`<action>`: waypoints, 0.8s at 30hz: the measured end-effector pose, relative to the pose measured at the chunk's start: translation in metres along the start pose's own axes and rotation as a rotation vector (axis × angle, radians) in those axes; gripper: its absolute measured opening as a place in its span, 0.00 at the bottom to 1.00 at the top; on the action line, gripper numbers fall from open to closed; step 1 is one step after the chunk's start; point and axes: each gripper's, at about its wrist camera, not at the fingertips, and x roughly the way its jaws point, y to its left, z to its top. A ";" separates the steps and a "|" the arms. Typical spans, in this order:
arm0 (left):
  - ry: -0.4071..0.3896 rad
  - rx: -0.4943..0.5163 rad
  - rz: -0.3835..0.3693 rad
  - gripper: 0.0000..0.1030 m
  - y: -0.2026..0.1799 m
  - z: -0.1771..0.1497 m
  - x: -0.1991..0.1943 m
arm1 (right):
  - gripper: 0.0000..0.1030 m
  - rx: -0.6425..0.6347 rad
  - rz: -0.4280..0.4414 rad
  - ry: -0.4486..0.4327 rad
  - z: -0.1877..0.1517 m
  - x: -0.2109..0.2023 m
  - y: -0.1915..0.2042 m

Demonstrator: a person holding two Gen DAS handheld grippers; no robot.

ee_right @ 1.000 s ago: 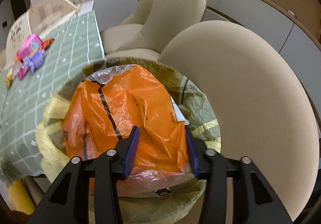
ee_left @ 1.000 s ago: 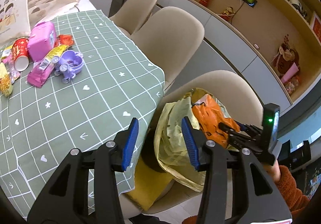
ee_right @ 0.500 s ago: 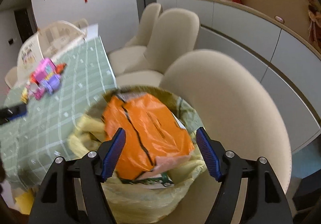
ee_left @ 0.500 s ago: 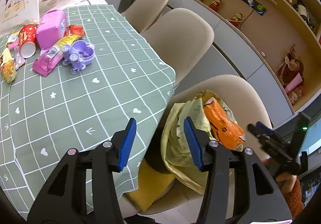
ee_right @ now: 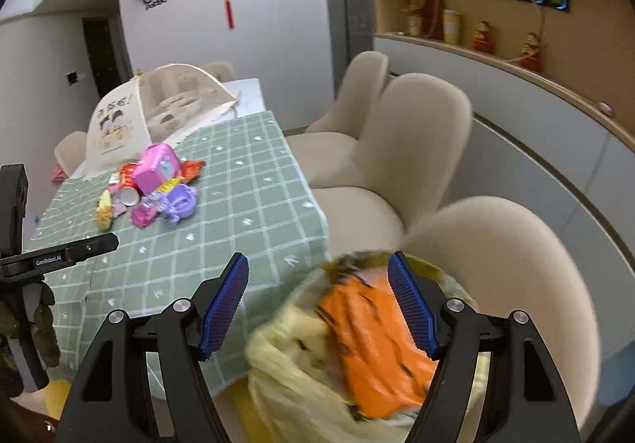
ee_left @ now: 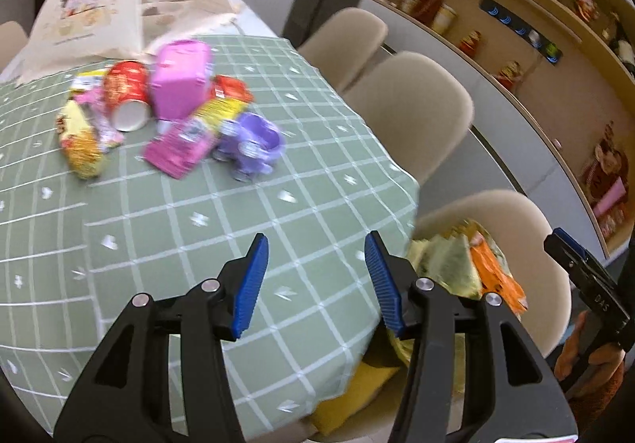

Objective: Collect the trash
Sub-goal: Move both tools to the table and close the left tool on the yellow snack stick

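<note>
Orange plastic, a crumpled bag (ee_right: pixel 373 328), sits on top of the yellow-lined trash bin (ee_right: pixel 285 371) on the nearest beige chair (ee_right: pixel 516 244), heaped at about rim height. The right claw (ee_right: pixel 321 308) hangs above it with jaws spread and nothing between them. The left claw (ee_left: pixel 313 280) is also spread and empty, over the near edge of the green checked counter (ee_left: pixel 198 236).

The remaining trash lies well apart from both claws at the far end of the counter: a red paper cup (ee_left: pixel 127 98) on its side, a yellow snack packet (ee_left: pixel 79 141), and a pink wrapper (ee_left: pixel 178 149). These are tangled with a pink toy box (ee_left: pixel 180 84) and a purple toy (ee_left: pixel 254 145).

Risks, as I judge them: the orange bag looks loosely seated and could spring back or slide off the full bin when more is added. The wrapper touches the purple toy, so a careless pinch may drag the toy along. The cup could roll if nudged. Thin packets may slip from the ribbed pads.

Compared with a second ago, the right claw has released the orange bag and drawn back, opening wider. The left claw has swung from the bin toward the pile.
</note>
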 end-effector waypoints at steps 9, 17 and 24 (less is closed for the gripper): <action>-0.033 -0.121 0.109 0.47 0.082 0.020 -0.013 | 0.67 -0.058 0.066 0.023 0.016 0.050 0.063; -0.070 -0.276 0.216 0.47 0.158 0.033 -0.024 | 0.67 -0.119 0.022 0.078 0.023 0.094 0.114; -0.086 -0.382 0.242 0.51 0.219 0.053 -0.019 | 0.67 -0.088 -0.002 0.162 0.025 0.124 0.135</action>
